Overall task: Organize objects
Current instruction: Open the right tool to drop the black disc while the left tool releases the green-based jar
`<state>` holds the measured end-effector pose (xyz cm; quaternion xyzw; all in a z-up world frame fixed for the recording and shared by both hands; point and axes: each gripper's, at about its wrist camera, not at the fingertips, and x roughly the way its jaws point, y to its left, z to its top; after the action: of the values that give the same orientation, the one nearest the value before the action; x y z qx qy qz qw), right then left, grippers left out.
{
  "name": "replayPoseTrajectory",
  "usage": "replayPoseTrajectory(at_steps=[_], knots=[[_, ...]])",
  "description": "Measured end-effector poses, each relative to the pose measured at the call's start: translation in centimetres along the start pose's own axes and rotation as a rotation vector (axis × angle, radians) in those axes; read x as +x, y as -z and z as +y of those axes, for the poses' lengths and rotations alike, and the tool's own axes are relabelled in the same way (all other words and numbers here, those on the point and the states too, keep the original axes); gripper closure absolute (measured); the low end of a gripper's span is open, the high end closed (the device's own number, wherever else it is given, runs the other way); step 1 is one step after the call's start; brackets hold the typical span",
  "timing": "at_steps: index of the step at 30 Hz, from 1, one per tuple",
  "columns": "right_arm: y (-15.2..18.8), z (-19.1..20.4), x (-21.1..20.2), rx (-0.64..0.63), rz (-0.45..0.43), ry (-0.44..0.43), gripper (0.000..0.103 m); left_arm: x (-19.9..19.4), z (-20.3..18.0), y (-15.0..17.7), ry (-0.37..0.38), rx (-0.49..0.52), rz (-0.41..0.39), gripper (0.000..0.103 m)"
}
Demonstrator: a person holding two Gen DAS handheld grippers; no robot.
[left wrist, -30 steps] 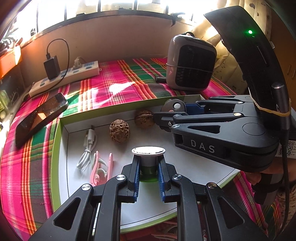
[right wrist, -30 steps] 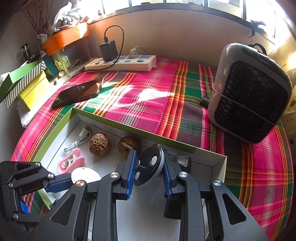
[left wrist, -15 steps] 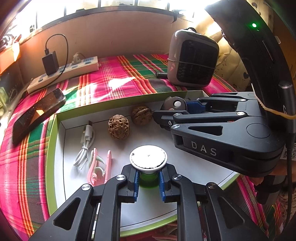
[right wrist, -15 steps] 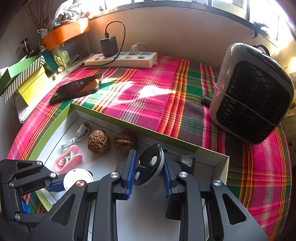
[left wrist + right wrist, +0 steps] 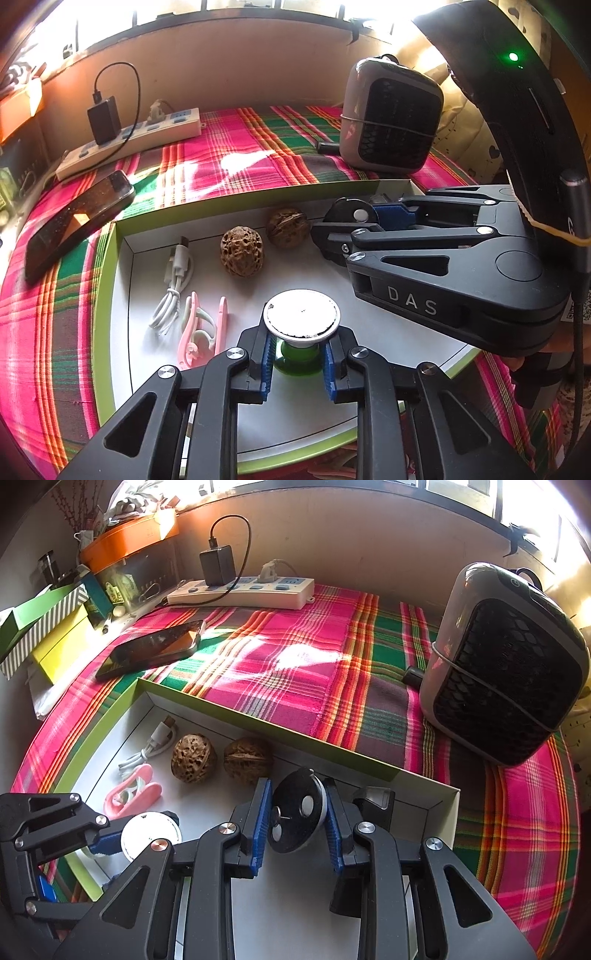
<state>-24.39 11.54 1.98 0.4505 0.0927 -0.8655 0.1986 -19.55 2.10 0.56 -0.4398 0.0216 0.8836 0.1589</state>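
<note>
Two tools work inside the shallow green-edged box (image 5: 110,266) on the plaid-covered table (image 5: 258,147). Nearest, the left tool (image 5: 298,363) has its jaws opening around the green bottle (image 5: 297,360) with the white cap (image 5: 301,314), which stands near the box's front edge; the pads look just clear of the glass. If the tool pulls back crookedly, a pad could catch under the wide cap and tip the bottle. The right tool (image 5: 295,823) is clamped on a black round disc (image 5: 297,816), held on edge near the box's right rear corner; such a thin grip could let it swivel or slip out. Farther in lie pink clips (image 5: 201,332), a white cable (image 5: 173,284) and two walnuts (image 5: 242,251). Beyond the box, a phone (image 5: 77,221) lies at the left, a power strip (image 5: 129,140) and heater (image 5: 391,118) along the far edge.
</note>
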Motion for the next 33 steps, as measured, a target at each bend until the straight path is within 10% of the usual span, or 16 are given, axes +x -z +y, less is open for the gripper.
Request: replayPoseTrajectory(at_steps=[33], knots=[[0.1,0.5,-1.1,0.008,-0.022,0.009,0.046,-0.8,-0.1,0.3,-0.008,0.011,-0.006,0.063]])
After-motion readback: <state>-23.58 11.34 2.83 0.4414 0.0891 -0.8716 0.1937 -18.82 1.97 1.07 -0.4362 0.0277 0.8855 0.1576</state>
